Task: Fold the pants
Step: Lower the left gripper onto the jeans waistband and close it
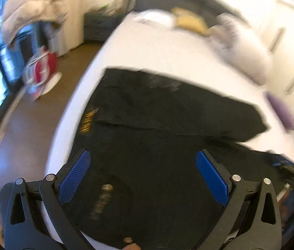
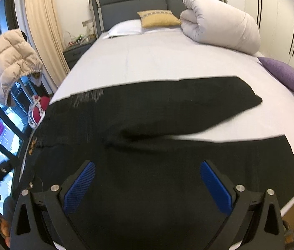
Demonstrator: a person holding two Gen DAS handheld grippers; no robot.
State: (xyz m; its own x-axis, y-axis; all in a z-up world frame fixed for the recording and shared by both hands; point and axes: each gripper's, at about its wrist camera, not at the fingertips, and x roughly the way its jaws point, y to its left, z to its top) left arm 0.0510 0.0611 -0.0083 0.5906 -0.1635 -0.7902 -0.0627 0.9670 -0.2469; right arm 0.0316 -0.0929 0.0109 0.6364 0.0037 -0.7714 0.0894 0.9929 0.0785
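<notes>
A bedroom fills both views, with a wide bed point(image 2: 147, 58) in a pale sheet running from the grey headboard at the top of the frame down to the lower edge. Across its near end lie the black pants point(image 2: 138, 145), spread flat with the waist toward the left of the frame and the two legs fanning apart toward the right, a wedge of sheet showing between them. A rolled white duvet point(image 2: 221, 27) sits in the upper right, a purple cushion point(image 2: 284, 75) at the right edge, a yellow pillow point(image 2: 157, 17) by the headboard. The right tool point(image 2: 147, 180) hangs over the lower leg with its blue pads spread wide and nothing between them; the left tool point(image 1: 142, 177), in a motion-blurred view, is likewise spread above the waist end. The first fold looks not yet made. To do it well, I would take the near leg at the hem and at the waistband together, lift evenly, and lay it squarely on the far leg so the seams and cuffs line up.
</notes>
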